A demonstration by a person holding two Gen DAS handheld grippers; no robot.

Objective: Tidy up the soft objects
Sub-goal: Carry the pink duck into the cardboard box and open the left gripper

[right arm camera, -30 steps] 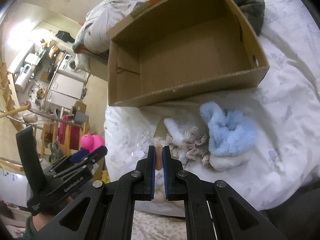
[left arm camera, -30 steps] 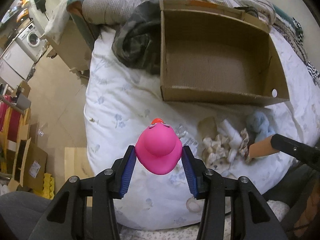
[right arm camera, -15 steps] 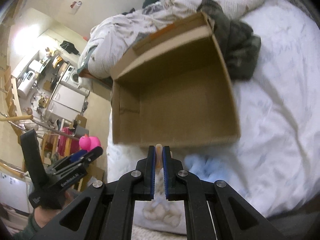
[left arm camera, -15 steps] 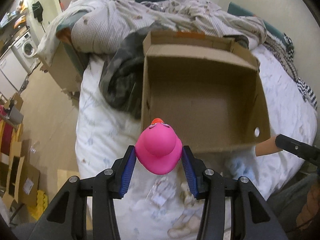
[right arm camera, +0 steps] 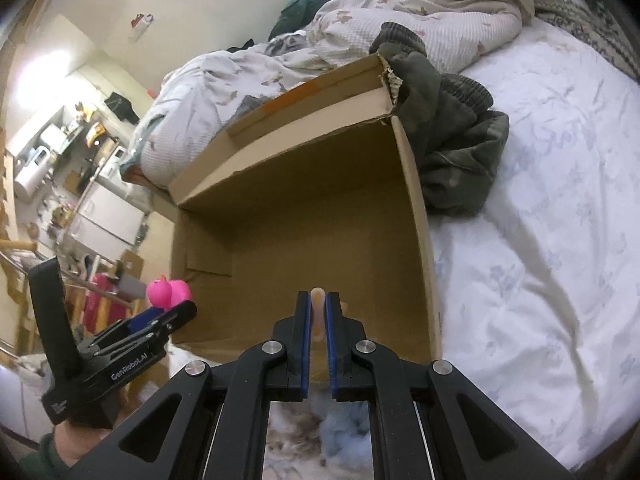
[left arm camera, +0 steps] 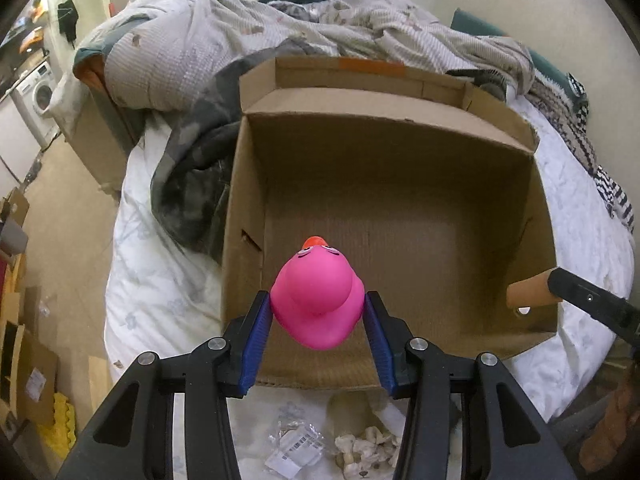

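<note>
My left gripper (left arm camera: 317, 314) is shut on a pink rubber duck (left arm camera: 316, 300) and holds it over the near left part of an open, empty cardboard box (left arm camera: 400, 184) on the bed. The duck also shows in the right wrist view (right arm camera: 167, 291). My right gripper (right arm camera: 318, 308) is shut on a thin tan piece (right arm camera: 318, 312) above the box's near edge (right arm camera: 304, 256); that piece shows in the left wrist view (left arm camera: 528, 294). A blue plush (right arm camera: 344, 432) and white soft toys (left arm camera: 368, 446) lie on the sheet in front of the box.
A dark green garment (left arm camera: 192, 184) lies at the box's left side, and rumpled bedding (left arm camera: 280, 28) is piled behind it. Clear plastic packaging (left arm camera: 296, 446) lies on the white sheet (right arm camera: 540, 240). The bed's left edge drops to a floor with boxes (left arm camera: 28, 364).
Both grippers have moved forward from over the toys on the sheet to over the box. Each keeps its hold.
</note>
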